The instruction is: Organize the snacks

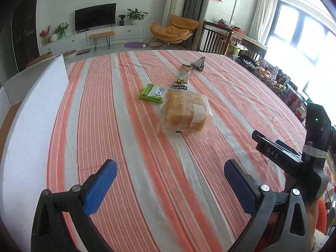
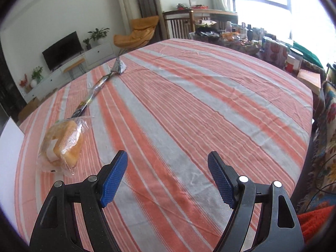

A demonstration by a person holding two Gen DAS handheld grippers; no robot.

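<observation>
- Clear plastic wraps the bread loaf (image 1: 184,113), which lies on the striped table (image 1: 126,147) ahead of the left gripper (image 1: 170,187) and a little to its right; nothing touches it.
- Both grippers stand with jaws apart and empty; the left gripper is the wider of the two, with only tablecloth between its blue pads (image 1: 100,187).
- From the right gripper (image 2: 168,180), the loaf (image 2: 63,145) sits off to the left, near but not between its jaws.
- A green packet (image 1: 152,93) lies just beyond the loaf, touching or nearly touching its far corner; past it a long narrow snack packet (image 1: 182,77) stretches away toward a small dark pyramid-shaped pack (image 1: 198,64).
- The loaf looks light and soft: a hard squeeze would probably crush the slices, and the loose film is likely slippery.
- Best hold, I judge, is across the loaf's short sides, low on the body, with gentle pressure; pinching only the loose wrapper tail risks a swing or tear.
- The flat packets would need an edge pinch, since they lie flush with the cloth.
- A white board (image 1: 31,115) stands to the left gripper's left.
</observation>
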